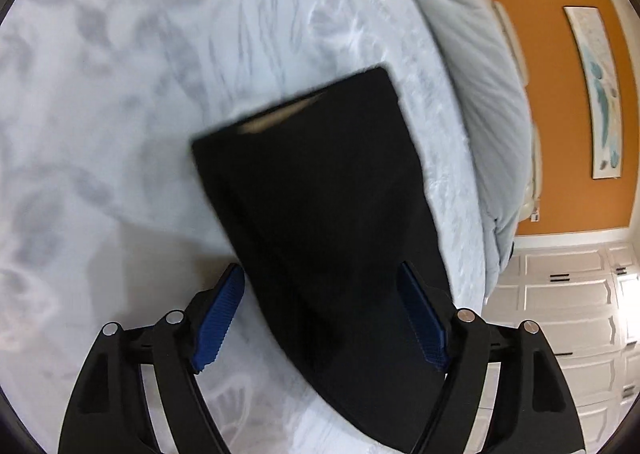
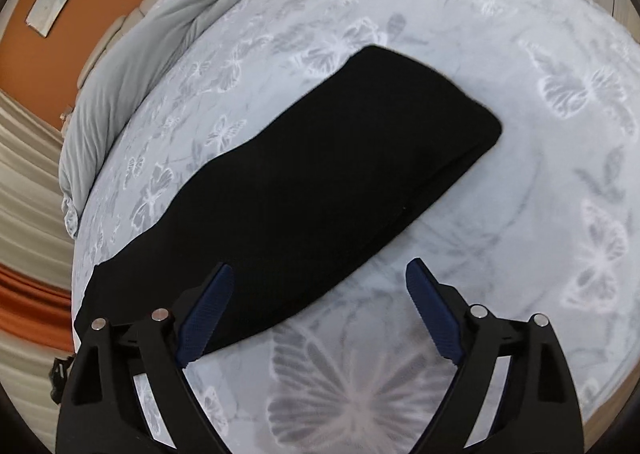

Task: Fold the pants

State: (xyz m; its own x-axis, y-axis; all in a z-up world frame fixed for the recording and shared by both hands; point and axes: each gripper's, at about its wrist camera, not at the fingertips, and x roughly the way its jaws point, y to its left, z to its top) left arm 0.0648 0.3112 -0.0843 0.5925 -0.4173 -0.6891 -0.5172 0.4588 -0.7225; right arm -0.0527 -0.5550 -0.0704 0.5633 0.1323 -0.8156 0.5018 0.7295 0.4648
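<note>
Black fabric, the pants [image 2: 304, 182], lies as a long flat band across my pale bedspread [image 2: 540, 182] printed with grey butterflies, apparently doubled leg on leg. I have both claws released: the left gripper [image 1: 320, 314] straddles one end of the band with its blue pads clear of the cloth, and the right gripper [image 2: 320, 314] hangs over the band's near edge, grasping nothing. I judge I am lined up to pinch the ends for the next fold. Beyond, a grey duvet [image 1: 492, 102] is bunched against an orange wall [image 1: 552, 86] with a framed picture [image 1: 600, 94]; white cabinets [image 1: 568, 314] stand nearby.
</note>
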